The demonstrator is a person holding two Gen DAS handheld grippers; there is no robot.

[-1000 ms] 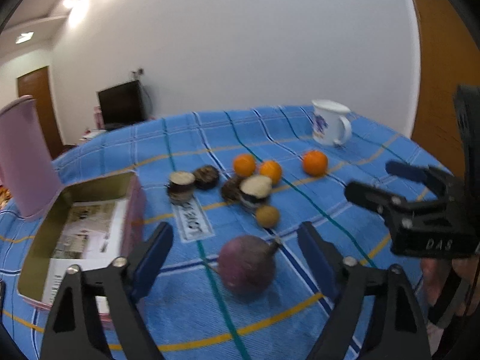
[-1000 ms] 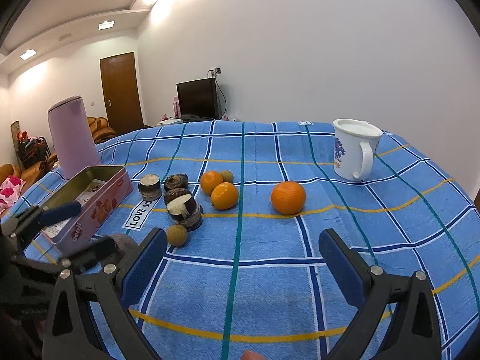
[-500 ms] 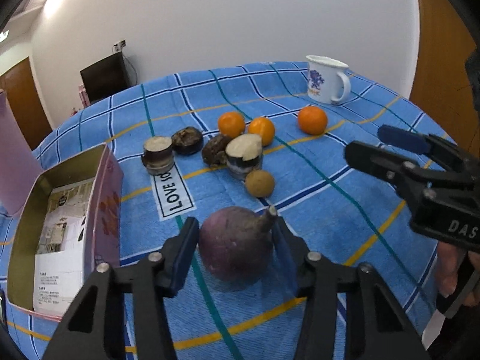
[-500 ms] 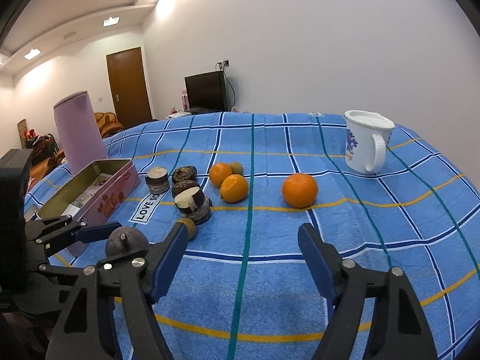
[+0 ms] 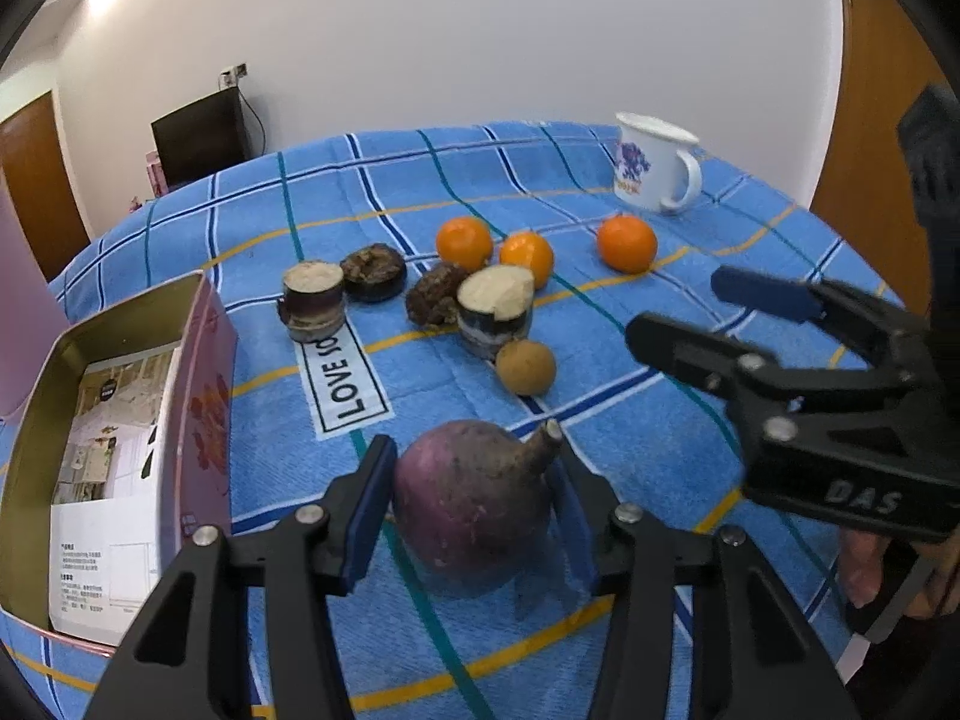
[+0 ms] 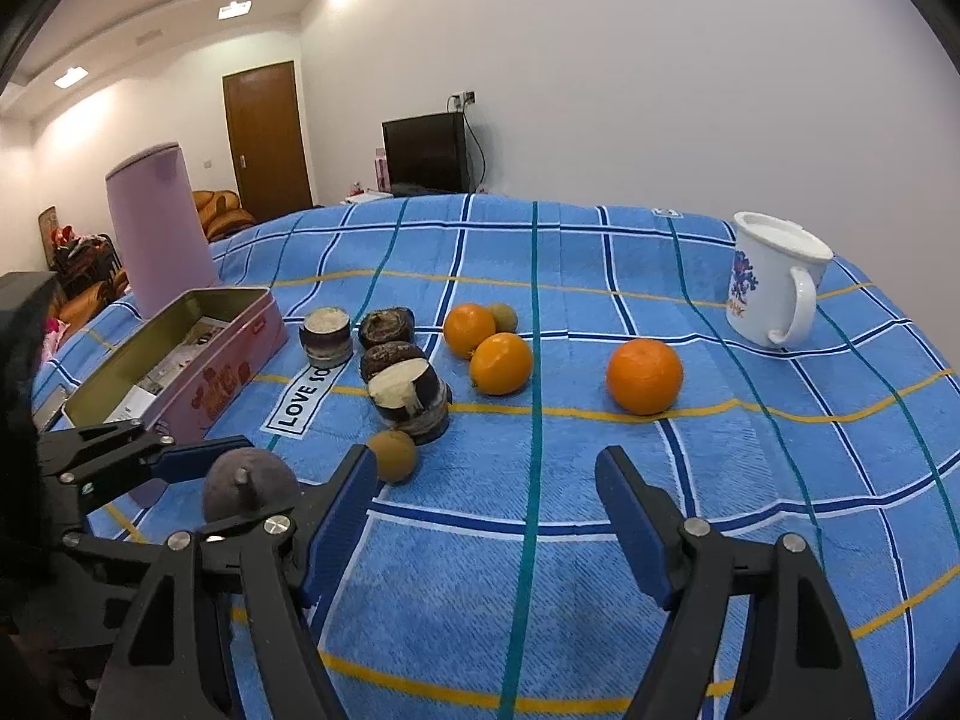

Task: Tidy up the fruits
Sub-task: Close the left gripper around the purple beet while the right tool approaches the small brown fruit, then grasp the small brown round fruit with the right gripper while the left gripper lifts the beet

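Note:
My left gripper (image 5: pixel 474 498) is shut on a round purple fruit with a stem (image 5: pixel 474 510), which rests on the blue checked cloth; the fruit also shows in the right wrist view (image 6: pixel 249 489). My right gripper (image 6: pixel 486 516) is open and empty above the cloth, to the right of the left one (image 6: pixel 150 456). Three oranges (image 5: pixel 626 242) (image 5: pixel 527 257) (image 5: pixel 464 242), a small brown fruit (image 5: pixel 525 367) and several dark cut pieces (image 5: pixel 495 309) lie beyond. An open pink tin (image 5: pixel 198 360) sits at the left.
A white mug (image 6: pixel 774 282) stands at the far right. A tall pink cylinder (image 6: pixel 159 228) stands behind the tin (image 6: pixel 228 372). A "LOVE" label (image 5: pixel 345 384) is on the cloth. The table edge curves away behind the mug.
My left gripper moved forward around the purple fruit and closed on it. My right gripper narrowed somewhat but stays open.

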